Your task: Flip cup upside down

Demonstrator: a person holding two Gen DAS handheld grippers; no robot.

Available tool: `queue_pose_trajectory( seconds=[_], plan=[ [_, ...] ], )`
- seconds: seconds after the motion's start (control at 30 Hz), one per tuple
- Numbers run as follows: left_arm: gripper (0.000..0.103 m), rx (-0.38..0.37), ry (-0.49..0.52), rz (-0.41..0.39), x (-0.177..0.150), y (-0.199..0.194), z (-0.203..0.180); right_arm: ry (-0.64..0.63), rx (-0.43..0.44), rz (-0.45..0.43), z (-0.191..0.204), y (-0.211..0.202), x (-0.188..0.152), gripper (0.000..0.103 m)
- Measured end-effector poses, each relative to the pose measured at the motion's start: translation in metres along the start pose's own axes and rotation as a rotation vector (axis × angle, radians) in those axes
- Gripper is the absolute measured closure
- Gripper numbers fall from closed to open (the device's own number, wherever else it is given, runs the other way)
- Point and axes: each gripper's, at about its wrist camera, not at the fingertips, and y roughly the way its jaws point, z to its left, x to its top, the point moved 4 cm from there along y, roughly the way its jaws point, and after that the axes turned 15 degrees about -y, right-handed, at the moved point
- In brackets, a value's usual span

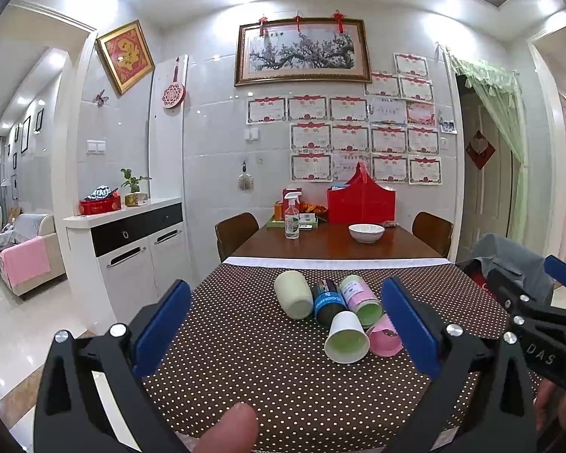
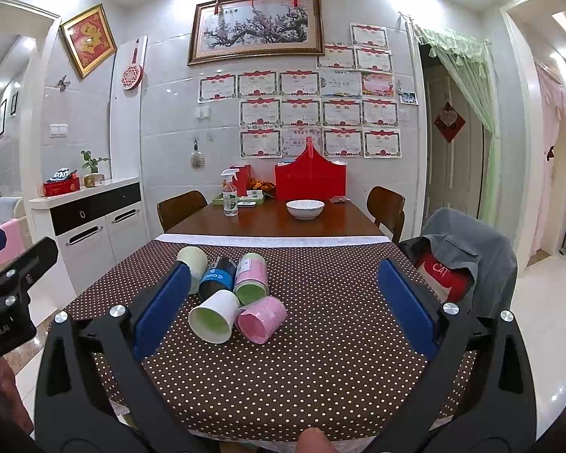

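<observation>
Several cups lie on their sides in a cluster on the brown polka-dot tablecloth (image 1: 264, 370). They are a white paper cup (image 1: 346, 337) (image 2: 213, 315), a pink cup (image 1: 384, 336) (image 2: 261, 319), a pink-and-green cup (image 1: 361, 299) (image 2: 250, 277), a blue-and-black cup (image 1: 327, 302) (image 2: 218, 277) and a pale green cup (image 1: 293, 294) (image 2: 192, 268). My left gripper (image 1: 286, 330) is open and empty, above the cloth, short of the cups. My right gripper (image 2: 283, 309) is open and empty, also short of them. The right gripper also shows at the right edge of the left wrist view (image 1: 539, 321).
Beyond the cloth the wooden table (image 1: 336, 243) holds a white bowl (image 1: 366, 232), a spray bottle (image 1: 292, 216) and a red bag (image 1: 360, 200). Chairs stand at both sides; one on the right (image 2: 468, 264) carries grey clothing. A white cabinet (image 1: 132, 249) stands left.
</observation>
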Motion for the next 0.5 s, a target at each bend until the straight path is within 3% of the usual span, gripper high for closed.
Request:
queue_pose_trajectory(
  seconds=[0.5],
  plan=[
    [0.004, 0.010, 0.015, 0.008, 0.0011, 0.0025, -0.0019, -0.005, 0.006, -0.006, 0.0003, 0.0032, 0.0036, 0.006]
  ],
)
